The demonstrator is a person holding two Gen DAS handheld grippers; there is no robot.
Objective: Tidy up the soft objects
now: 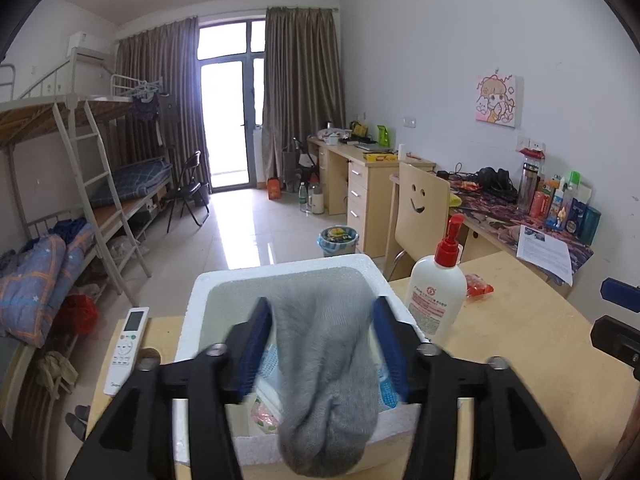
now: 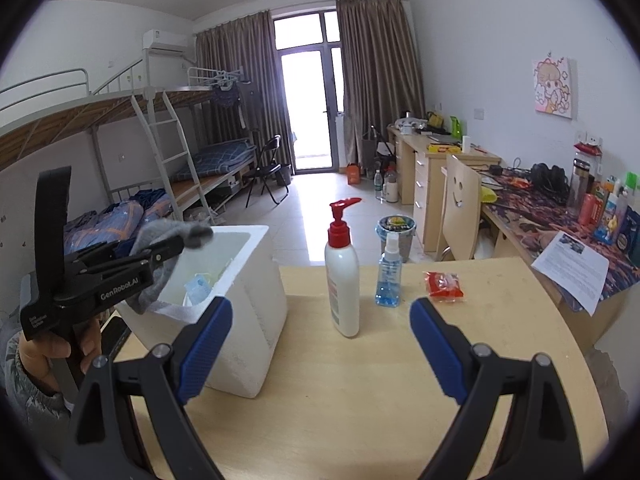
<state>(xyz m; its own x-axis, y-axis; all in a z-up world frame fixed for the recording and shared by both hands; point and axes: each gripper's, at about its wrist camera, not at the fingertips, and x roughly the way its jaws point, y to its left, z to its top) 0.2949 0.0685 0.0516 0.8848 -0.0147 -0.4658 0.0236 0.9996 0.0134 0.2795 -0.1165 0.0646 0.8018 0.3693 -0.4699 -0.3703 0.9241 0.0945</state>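
Observation:
A grey sock (image 1: 324,360) hangs between the blue pads of my left gripper (image 1: 321,304), over the white foam box (image 1: 280,270). The jaws stand apart and the pads do not squeeze the sock; its lower end droops over the box's near rim. Seen from the right wrist, the sock (image 2: 168,230) lies across the left gripper (image 2: 176,246) above the box (image 2: 256,280), with a hand holding that gripper's handle. My right gripper (image 2: 320,306) is wide open with nothing in it, above the wooden table to the right of the box.
A white lotion bottle with a red pump (image 2: 342,280), a small blue spray bottle (image 2: 388,276) and a red packet (image 2: 442,286) stand on the table (image 2: 360,380) behind the right gripper. A white remote (image 1: 126,348) lies left of the box. Light blue and pink packets lie inside the box.

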